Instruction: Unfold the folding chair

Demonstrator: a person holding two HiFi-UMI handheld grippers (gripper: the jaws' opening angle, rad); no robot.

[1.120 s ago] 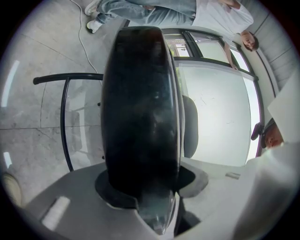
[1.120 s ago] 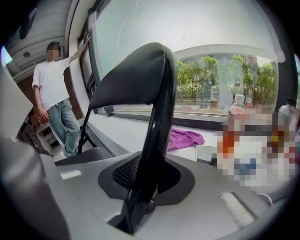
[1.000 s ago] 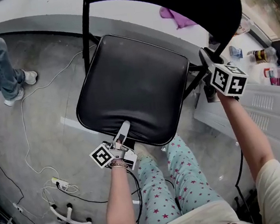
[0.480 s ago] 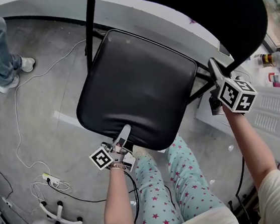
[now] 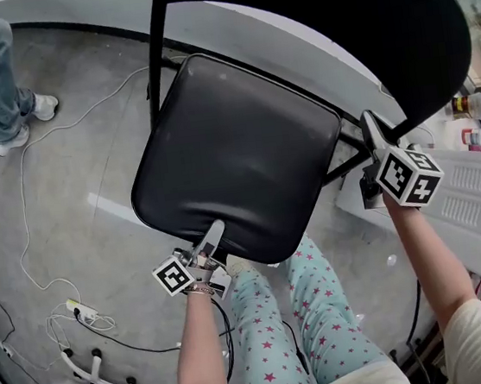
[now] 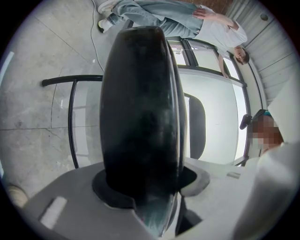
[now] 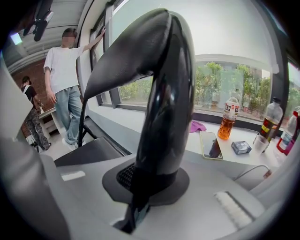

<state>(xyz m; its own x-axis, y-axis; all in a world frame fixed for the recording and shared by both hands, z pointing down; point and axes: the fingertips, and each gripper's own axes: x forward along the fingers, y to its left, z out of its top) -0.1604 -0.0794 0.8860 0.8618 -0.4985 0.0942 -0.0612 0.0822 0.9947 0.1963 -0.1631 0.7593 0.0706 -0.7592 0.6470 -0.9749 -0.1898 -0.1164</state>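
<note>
- Head view: chair [image 5: 155, 75] stands on the floor [image 5: 69, 216] directly before the person, with the seat [image 5: 236, 152] swung down to near level and the backrest [image 5: 332, 19] above it.
- Left gripper [image 5: 213, 233] — fingers [image 6: 70, 206] clenched on the seat's front edge.
- Right gripper [image 5: 370, 126] — fingers [image 7: 84, 197] have just been closing and clamp the backrest's side edge.
- Step in hand, as judged: final spreading of seat from backrest. The chair looks almost fully open.
- Next move calls for pressing the seat front down against a steadied backrest until the frame seats, then releasing both grips.
</note>
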